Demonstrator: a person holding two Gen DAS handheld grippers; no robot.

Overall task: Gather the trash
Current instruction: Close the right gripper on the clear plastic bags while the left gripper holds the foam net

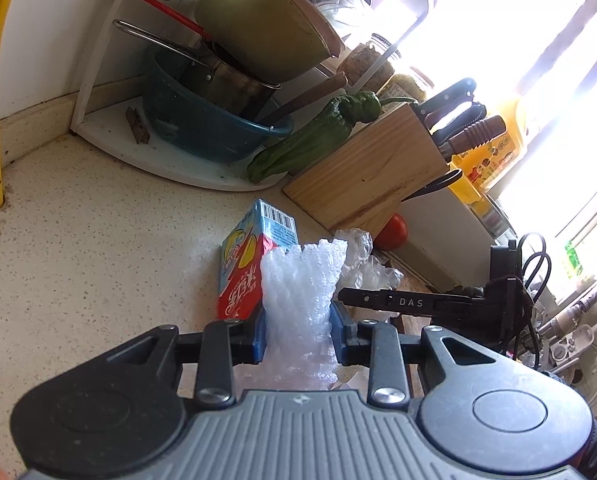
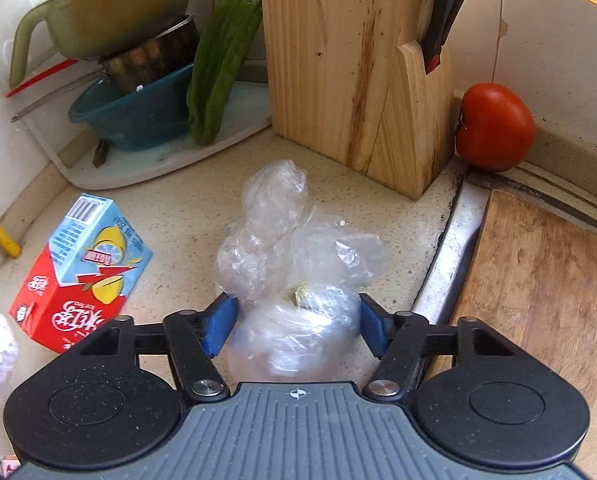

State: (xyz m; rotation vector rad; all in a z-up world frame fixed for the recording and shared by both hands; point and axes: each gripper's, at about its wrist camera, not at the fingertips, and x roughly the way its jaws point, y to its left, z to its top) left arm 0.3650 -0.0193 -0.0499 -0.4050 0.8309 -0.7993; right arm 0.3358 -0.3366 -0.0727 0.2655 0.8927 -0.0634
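Trash lay in three pieces on the speckled desk [image 2: 170, 196]. A crumpled clear plastic bag [image 2: 294, 264] sat in front of the wooden knife block [image 2: 338, 68], between the blue pads of the right hand-held gripper [image 2: 298, 320]. Both pads sat at the bag's sides, the left one touching the film, but whether they pressed it could not be made out; something yellowish inside the bag was too blurred to identify. Left of the bag lay a red and blue drink carton [image 2: 82, 276] on its side, apart from it. The left hand-held gripper [image 1: 298, 332] was pinched on a white foam net [image 1: 300, 288], which stood up between its pads and hid part of the carton [image 1: 250, 256] behind it. The net's lower end disappeared under the gripper body. Beyond, a green pepper [image 2: 222, 60] leaned against the block near a teal basin [image 2: 138, 116] stacked with a pot, and a tomato [image 2: 494, 126] rested at the block's right. Bright window glare washed out the left view's far right.
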